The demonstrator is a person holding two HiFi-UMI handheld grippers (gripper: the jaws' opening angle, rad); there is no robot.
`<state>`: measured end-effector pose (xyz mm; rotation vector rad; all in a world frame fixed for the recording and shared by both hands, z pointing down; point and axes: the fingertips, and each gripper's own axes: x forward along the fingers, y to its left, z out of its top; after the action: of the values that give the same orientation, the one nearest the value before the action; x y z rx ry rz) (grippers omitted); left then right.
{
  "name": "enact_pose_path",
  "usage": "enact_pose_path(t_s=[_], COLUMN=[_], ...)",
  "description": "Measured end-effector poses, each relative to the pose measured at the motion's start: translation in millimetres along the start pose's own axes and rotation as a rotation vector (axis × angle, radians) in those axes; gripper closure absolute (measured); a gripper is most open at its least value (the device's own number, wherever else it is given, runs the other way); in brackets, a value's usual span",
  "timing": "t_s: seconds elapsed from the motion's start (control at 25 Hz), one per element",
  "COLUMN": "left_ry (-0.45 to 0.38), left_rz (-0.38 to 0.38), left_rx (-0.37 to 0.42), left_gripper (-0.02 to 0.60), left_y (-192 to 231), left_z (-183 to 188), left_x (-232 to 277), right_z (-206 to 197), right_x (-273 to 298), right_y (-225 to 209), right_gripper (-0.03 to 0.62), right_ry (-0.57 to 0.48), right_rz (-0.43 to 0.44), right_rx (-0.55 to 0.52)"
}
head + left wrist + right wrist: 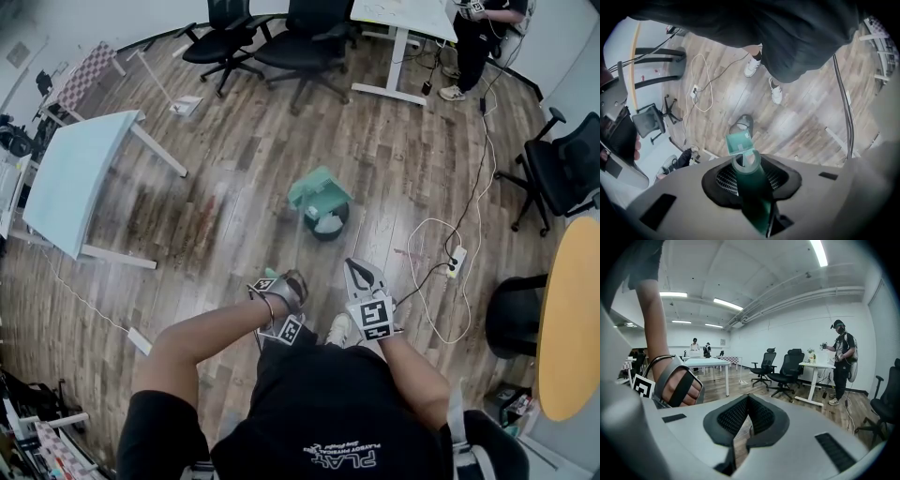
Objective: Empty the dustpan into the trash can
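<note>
my left gripper (748, 165) clamps the dustpan (739, 143) tipped over the trash can (743, 125), right gripper (747, 399) closed and empty; next i'd tilt it steeper.

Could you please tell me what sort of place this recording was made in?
Probably an open office or lab workspace: black swivel chairs, white desks on metal legs, and a power strip lying on the wood-look floor.

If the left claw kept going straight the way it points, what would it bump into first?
Probably the trash can: the left claw aims down the green dustpan it holds, straight at it.
</note>
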<state>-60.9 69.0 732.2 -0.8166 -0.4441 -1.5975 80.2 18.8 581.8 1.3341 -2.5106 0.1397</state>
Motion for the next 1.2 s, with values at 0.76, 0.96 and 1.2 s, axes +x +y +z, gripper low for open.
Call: enact_pose_path(t_s=[0.76, 0.96, 1.2], left_ry=[-0.08, -0.112, -0.169], left_rz=[-0.046, -0.036, 0.037], left_rx=[0.046, -0.055, -0.352], left_gripper=[0.454, 0.458, 0.493], left_y=[-19, -12, 26], left_z=[49, 50, 30], left_x=[8, 4, -10], right_z=[-1, -1, -4], right_x=[-5, -4, -9], right_y=[4, 1, -5], right_gripper=[0.579, 0.579, 0.579], right_ry=[-0.01, -0.006, -0.003], right_rz=[0.014, 0.007, 0.0], right_rx=[-0.003, 0.004, 0.008])
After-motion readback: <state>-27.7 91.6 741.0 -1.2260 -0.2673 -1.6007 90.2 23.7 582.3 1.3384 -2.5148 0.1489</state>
